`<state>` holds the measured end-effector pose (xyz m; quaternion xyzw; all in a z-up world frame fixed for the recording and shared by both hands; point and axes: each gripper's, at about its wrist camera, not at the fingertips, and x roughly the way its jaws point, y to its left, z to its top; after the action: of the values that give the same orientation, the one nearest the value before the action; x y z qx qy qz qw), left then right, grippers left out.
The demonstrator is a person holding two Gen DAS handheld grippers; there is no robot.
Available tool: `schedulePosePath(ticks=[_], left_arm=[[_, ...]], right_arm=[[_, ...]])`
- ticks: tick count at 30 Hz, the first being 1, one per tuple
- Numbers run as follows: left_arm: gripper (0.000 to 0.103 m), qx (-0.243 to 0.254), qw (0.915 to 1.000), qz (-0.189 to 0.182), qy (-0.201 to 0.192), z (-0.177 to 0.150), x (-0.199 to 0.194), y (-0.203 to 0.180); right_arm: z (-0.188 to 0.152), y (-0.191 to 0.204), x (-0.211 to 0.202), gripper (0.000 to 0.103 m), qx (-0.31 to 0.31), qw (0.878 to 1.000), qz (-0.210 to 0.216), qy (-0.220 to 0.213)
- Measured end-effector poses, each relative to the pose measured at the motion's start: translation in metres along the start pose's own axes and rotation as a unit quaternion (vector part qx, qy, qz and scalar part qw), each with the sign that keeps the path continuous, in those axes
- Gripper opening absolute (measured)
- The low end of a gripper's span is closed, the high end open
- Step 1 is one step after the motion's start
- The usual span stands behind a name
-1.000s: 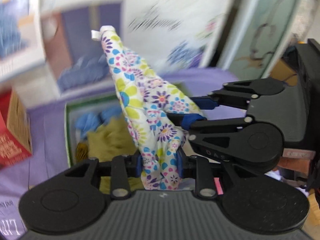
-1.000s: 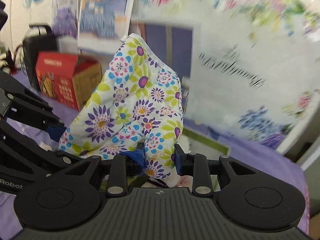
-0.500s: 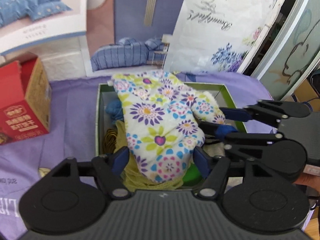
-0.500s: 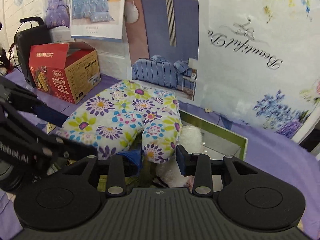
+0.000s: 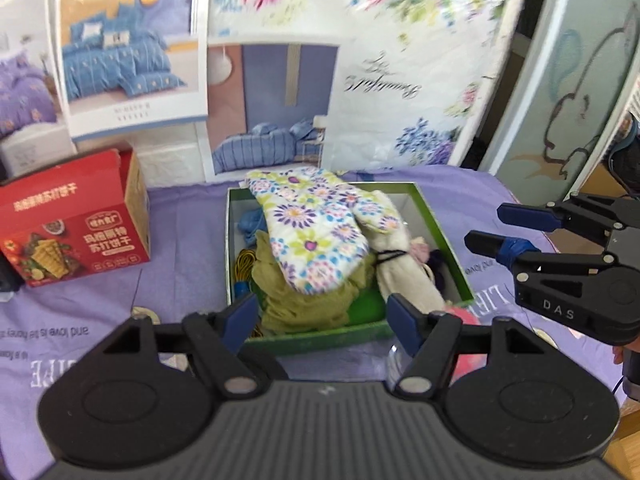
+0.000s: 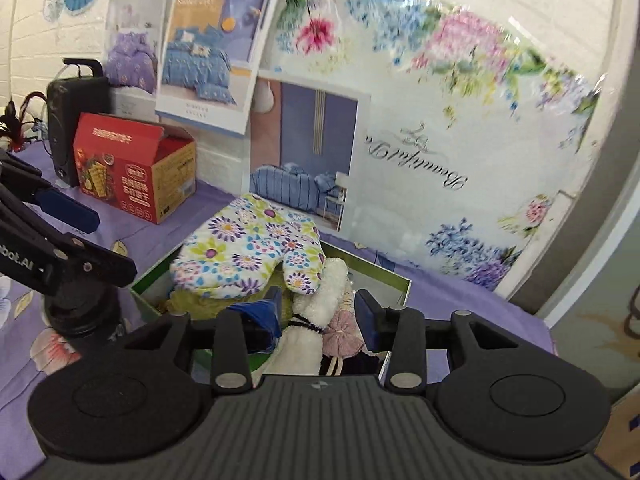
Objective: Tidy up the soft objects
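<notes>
A flower-print oven mitt lies on top of the pile inside the green box, its cuff over the far rim. Under it sit an olive cloth, a blue cloth and a cream fluffy bundle tied with a black band. My left gripper stands open near the box's front edge, holding nothing. My right gripper is open too, above the bundle, and shows in the left wrist view at the box's right side.
A red snack carton stands left of the box on the purple cloth. A black speaker is behind it. Bedding posters lean along the back wall. A pink object lies at the box's front right corner.
Both grippers held the mitt up, lowered it onto the pile in the box, then opened and drew back. The mitt now lies free.
</notes>
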<state>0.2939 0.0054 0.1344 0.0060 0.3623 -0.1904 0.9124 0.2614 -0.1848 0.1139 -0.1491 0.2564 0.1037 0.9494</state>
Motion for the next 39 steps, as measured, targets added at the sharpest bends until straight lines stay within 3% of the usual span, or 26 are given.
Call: schedulePosePath(ticks=[9,17,24,28,35,39], left_arm=[[0.071,0.015,0.9975,0.034,-0.059,-0.065,-0.057,-0.036],[0.071,-0.010,0.9936,0.056,-0.098,-0.095,-0.077,-0.044],[0.071,-0.040,0.9896,0.073,-0.117,-0.117,-0.074,-0.054],[0.071,-0.034,0.9887,0.103,-0.103,-0.147,-0.059,-0.066],[0.071,-0.012,0.9901,0.126,-0.060,-0.193,-0.033,-0.072],[0.071,-0.005,0.9879,0.143,-0.059,-0.209,-0.030,-0.070]], right_arm=[[-0.042,0.044,-0.070,0.026,0.008,0.998,-0.033,-0.057],[-0.082,0.058,-0.093,0.027,0.091,0.992,-0.064,-0.066],[-0.120,0.065,-0.100,0.029,0.214,0.969,-0.095,-0.078],[-0.144,0.075,-0.102,0.030,0.258,0.959,-0.087,-0.076],[-0.173,0.080,-0.099,0.031,0.308,0.939,-0.149,-0.023],[-0.188,0.083,-0.098,0.032,0.327,0.936,-0.127,-0.005]])
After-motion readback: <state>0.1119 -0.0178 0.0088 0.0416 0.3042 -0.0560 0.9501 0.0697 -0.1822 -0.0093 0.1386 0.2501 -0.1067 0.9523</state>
